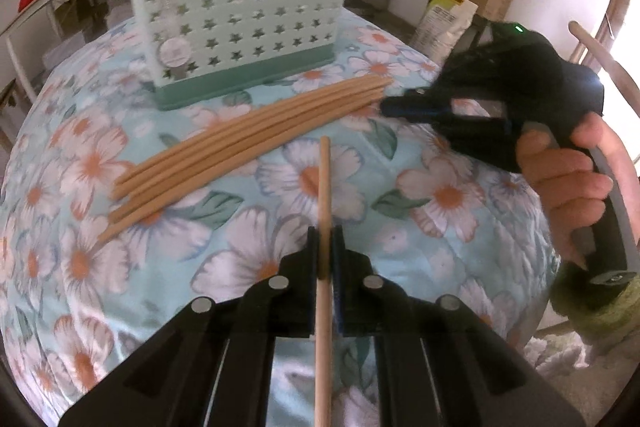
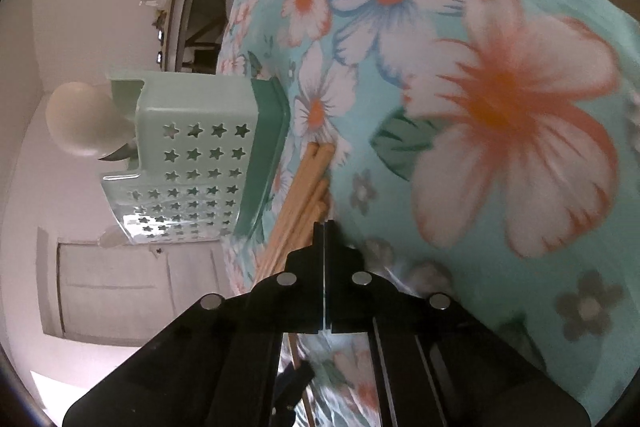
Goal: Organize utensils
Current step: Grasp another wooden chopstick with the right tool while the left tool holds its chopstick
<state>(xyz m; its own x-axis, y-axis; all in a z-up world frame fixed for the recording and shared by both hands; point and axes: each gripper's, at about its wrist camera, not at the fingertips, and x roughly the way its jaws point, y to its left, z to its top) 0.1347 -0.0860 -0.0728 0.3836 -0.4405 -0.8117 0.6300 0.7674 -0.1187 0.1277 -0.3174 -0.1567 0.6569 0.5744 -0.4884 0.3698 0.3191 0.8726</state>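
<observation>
Left claw (image 1: 326, 231) is clenched on one chopstick (image 1: 324, 179), whose long axis runs straight ahead along the fingers. Right claw (image 1: 390, 103) is pinched fully together at the near end of the chopstick bundle (image 1: 240, 143); whether it grips one I cannot tell. That bundle lies flat on the cloth (image 1: 440, 187), crosswise to the held stick. Rack (image 1: 236, 23) stands upright just past the bundle, ahead of the left claw.

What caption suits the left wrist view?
Left tool grips one chopstick before a star-holed holder.
</observation>
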